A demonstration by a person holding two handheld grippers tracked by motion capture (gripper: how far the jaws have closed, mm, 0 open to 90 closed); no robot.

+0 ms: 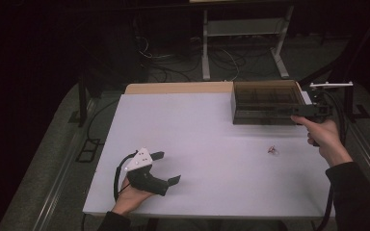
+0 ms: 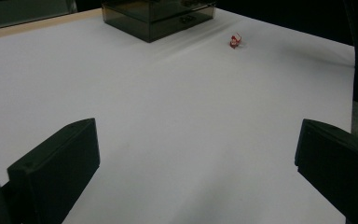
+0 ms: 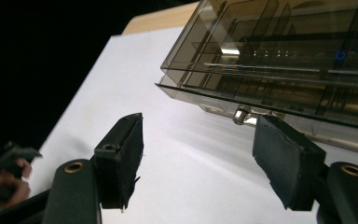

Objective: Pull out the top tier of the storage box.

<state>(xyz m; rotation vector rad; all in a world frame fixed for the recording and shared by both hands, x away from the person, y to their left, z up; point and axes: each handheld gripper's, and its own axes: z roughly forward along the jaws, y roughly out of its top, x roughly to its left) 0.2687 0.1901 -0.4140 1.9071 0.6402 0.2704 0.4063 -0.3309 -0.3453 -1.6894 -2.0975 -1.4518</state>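
Note:
A smoky see-through box (image 1: pixel 265 102) with inner compartments stands at the back right of the white table (image 1: pixel 197 125). My right gripper (image 1: pixel 302 114) is at the box's front right corner. In the right gripper view, this gripper (image 3: pixel 198 149) is open. The box (image 3: pixel 279 65) rises just beyond it, with a small metal latch (image 3: pixel 242 115) close to the right jaw. Nothing lies between the jaws. A tiny red object (image 1: pixel 272 150) lies on the table in front of the box. My left gripper (image 1: pixel 169 167) rests at the front left, open and empty. Its view (image 2: pixel 198 163) looks across to the red object (image 2: pixel 234 41) and the box (image 2: pixel 158 16).
A wooden strip (image 1: pixel 178 88) runs along the table's far edge, left of the box. Beyond the table stand a white metal frame (image 1: pixel 243 29) and loose cables on a dark floor. The hand holding the left gripper (image 3: pixel 9 179) appears far off in the right gripper view.

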